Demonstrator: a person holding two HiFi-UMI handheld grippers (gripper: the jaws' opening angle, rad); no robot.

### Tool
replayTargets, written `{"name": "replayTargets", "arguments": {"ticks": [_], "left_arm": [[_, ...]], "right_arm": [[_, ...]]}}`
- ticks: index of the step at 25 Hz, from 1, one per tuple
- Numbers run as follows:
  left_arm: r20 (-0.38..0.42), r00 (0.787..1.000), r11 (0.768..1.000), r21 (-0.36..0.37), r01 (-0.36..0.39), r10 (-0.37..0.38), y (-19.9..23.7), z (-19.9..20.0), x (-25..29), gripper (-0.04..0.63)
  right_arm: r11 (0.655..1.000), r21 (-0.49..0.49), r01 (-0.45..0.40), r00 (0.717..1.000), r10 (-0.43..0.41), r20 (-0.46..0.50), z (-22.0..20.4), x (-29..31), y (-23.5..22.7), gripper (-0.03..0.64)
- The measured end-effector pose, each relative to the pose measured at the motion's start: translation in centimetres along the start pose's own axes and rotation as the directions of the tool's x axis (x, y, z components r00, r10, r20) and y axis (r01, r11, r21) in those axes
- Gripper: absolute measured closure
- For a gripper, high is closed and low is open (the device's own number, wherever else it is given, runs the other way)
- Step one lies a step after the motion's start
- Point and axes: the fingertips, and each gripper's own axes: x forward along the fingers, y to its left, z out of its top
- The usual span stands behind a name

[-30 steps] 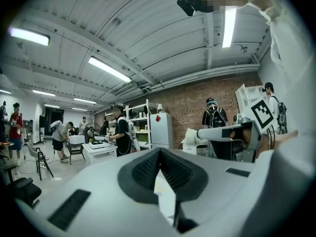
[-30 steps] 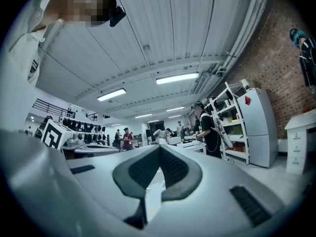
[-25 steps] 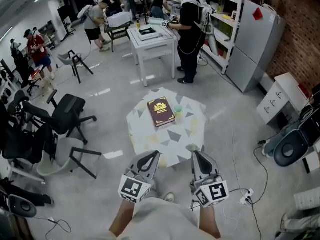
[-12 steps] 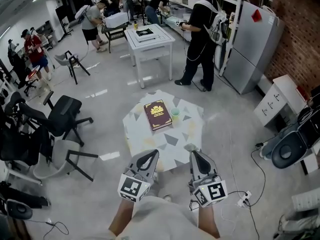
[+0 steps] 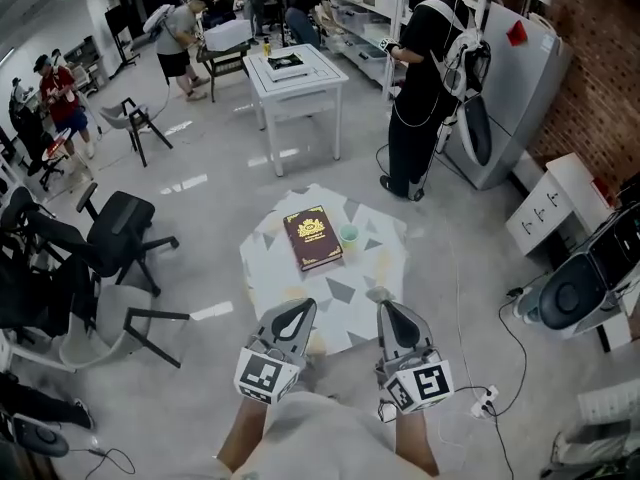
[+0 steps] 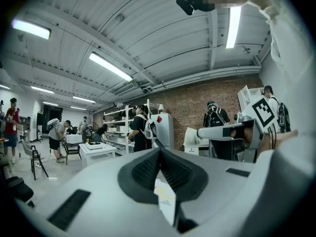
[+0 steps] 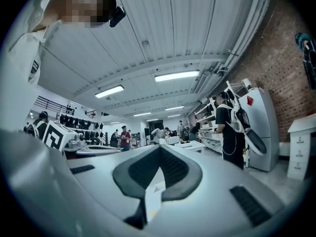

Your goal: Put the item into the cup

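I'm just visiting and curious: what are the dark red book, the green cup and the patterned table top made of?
Book: probably hardcover, matte maroon with a gold emblem stamped on.
Cup: plastic or paper, pale green; too small to tell.
Table top: smooth printed laminate or cloth, white with grey and yellow triangles.

We see a dark red book (image 5: 312, 236) lying flat on the patterned tabletop (image 5: 350, 293); a grey refrigerator (image 5: 510, 88) stands well apart.
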Motion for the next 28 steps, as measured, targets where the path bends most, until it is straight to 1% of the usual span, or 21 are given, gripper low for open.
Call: {"name": "replayTargets", "arguments": {"ticks": [15,23,28], "left_arm": [[-0.016,0.998,0.998,-0.032,0.060,-0.060,8.5,-1.2,7.1,0.583],[-0.027,0.991,0.990,-0.065,0.129,-0.131,12.3,-2.2,10.7,0.583],[-0.032,0.983,0.981,-0.081,0.179,-0.182,14.1,-3.3,13.3,0.583]], "right_arm": [[0.998,-0.005,0.066,0.996,-0.066,-0.053,-1.6,9.9,-2.6,0.615],[0.994,-0.017,0.111,0.989,-0.112,-0.093,-2.6,14.8,-3.4,0.615],[0.989,-0.022,0.149,0.981,-0.151,-0.125,-4.1,17.3,-4.3,0.615]]}}
